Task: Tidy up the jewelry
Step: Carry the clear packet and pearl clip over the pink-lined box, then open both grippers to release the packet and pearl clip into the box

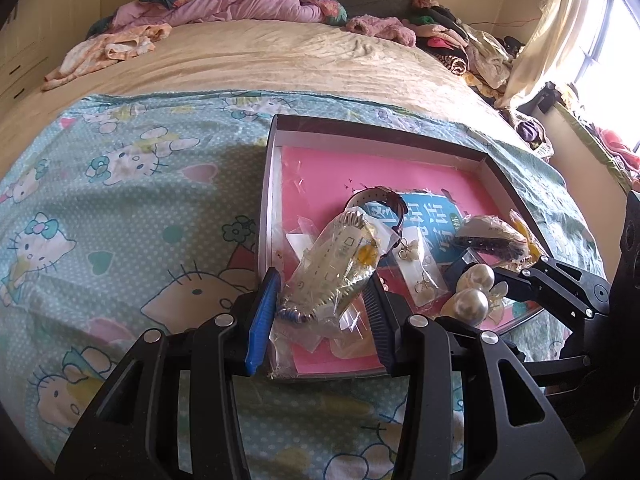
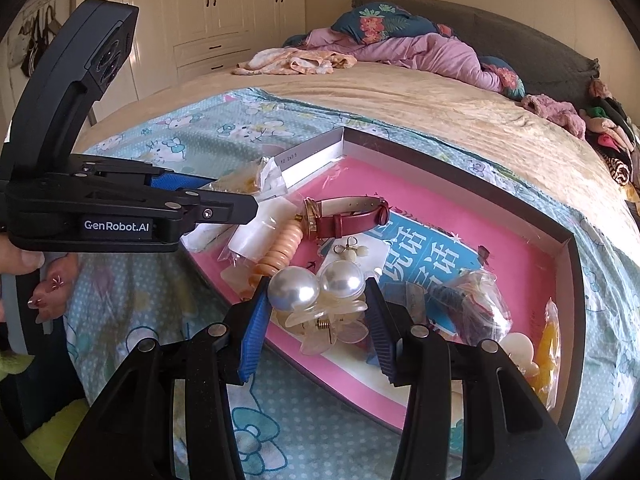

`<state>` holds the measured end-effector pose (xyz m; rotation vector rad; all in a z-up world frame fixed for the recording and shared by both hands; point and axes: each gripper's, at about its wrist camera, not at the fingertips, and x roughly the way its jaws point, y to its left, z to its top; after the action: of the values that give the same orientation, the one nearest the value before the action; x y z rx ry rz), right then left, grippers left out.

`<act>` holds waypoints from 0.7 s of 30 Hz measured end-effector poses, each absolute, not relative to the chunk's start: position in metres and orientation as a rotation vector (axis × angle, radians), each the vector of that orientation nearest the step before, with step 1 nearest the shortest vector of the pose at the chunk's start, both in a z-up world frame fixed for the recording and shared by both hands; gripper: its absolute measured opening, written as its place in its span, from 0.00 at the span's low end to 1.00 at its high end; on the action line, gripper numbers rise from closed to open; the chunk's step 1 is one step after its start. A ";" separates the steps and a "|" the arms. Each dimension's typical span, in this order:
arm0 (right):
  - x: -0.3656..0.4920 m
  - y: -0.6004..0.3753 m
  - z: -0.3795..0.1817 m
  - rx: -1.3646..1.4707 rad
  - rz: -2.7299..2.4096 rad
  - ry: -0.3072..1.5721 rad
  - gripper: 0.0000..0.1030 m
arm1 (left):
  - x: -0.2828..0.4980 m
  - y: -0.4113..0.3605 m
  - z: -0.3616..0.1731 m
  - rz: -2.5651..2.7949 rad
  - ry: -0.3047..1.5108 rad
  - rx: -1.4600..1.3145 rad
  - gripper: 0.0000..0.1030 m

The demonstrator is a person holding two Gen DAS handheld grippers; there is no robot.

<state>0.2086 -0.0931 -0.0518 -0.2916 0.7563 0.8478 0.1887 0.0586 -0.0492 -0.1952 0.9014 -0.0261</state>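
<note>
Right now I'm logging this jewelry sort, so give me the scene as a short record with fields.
surface: bed with cartoon-print sheet
container: shallow box with pink lining
left gripper: shut on a clear packet
right gripper: shut on a pearl hair clip
in box: red-strap watch, earrings on card, other bagged pieces

your shallow box (image 2: 568, 280), dark-rimmed with a pink lining, lies open on the bed. inside it a red-strapped watch (image 2: 348, 216) rests on its side beside a coiled peach hair tie (image 2: 280, 254). a clear hair clip with two large pearls (image 2: 316, 286) sits up over the near edge. a clear packet of jewelry (image 1: 336, 268) stands tilted over the box's near left corner. small flower earrings (image 2: 352, 250) lie on a white card.
</note>
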 end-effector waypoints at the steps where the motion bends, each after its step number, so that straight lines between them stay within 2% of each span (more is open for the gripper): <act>1: 0.209 -0.093 -0.053 -0.291 0.848 0.758 0.44 | 0.189 0.058 -0.050 -0.026 0.903 -0.195 0.33; 6: 0.211 -0.095 -0.054 -0.279 0.839 0.759 0.44 | 0.190 0.056 -0.053 -0.027 0.909 -0.200 0.33; 14: 0.205 -0.108 -0.046 -0.250 0.827 0.747 0.60 | 0.190 0.055 -0.054 -0.026 0.917 -0.205 0.34; 18: 0.202 -0.113 -0.043 -0.239 0.815 0.747 0.64 | 0.191 0.054 -0.054 -0.027 0.923 -0.203 0.35; 21: 0.202 -0.116 -0.043 -0.236 0.808 0.751 0.65 | 0.191 0.053 -0.052 -0.027 0.917 -0.206 0.42</act>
<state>0.2019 -0.1162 -0.0429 -0.2356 0.7510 0.8080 0.1906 0.0534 -0.0523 -0.2059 0.9170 -0.0272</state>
